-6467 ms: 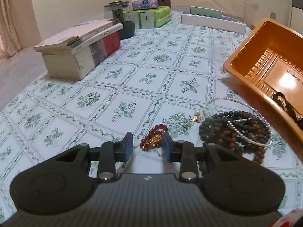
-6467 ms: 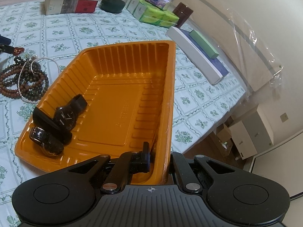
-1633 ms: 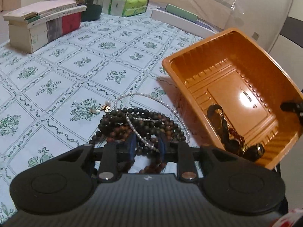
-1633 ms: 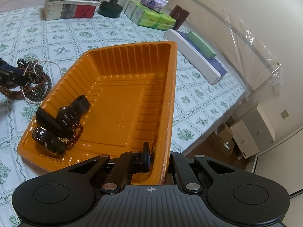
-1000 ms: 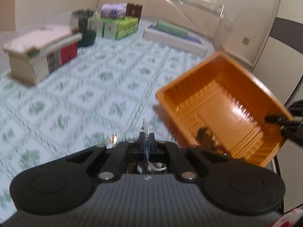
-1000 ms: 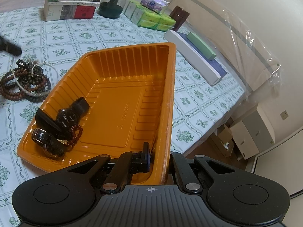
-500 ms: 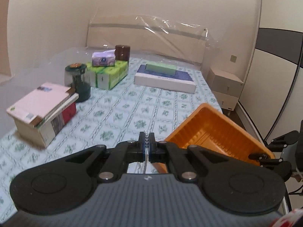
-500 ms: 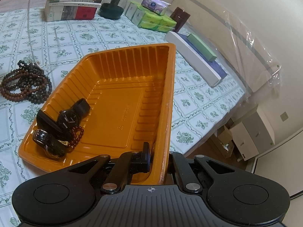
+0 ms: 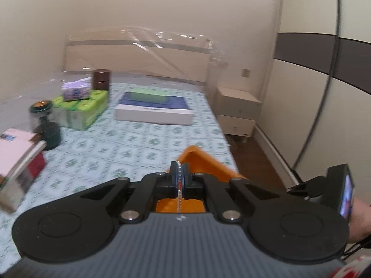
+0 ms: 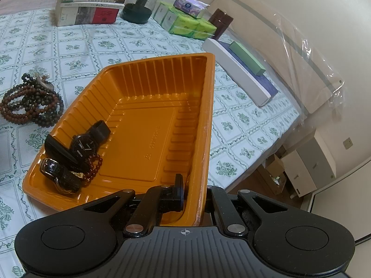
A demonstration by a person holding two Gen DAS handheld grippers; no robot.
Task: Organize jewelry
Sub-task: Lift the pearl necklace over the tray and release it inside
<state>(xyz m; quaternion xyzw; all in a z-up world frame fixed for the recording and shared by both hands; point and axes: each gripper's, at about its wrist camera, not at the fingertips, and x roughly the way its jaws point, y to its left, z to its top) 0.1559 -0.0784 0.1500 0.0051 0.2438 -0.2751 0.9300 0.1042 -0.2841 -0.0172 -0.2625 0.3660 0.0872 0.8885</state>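
Observation:
My left gripper (image 9: 179, 173) is shut on a thin pearl necklace (image 9: 178, 200), whose strand hangs down between the pads, high above the orange tray (image 9: 199, 159). My right gripper (image 10: 193, 192) is shut on the near wall of that tray (image 10: 208, 106) and holds it tilted over the bed edge. A black watch (image 10: 84, 147), a red bead bracelet (image 10: 93, 168) and another dark band (image 10: 60, 174) lie in the tray's low left corner. Dark and brown bead necklaces (image 10: 32, 104) lie coiled on the patterned cloth left of the tray.
Far across the bed stand a stack of books (image 10: 88, 9), a dark jar (image 10: 140, 4), green tissue packs (image 10: 185, 23), a brown canister (image 10: 220, 23) and a long white box (image 10: 236, 69) with a green box on it. The bed edge and a nightstand (image 9: 236, 111) lie to the right.
The left gripper has risen from the bead pile with the pearl strand pinched in it and now looks out over the bed. The right gripper and tray have not moved.

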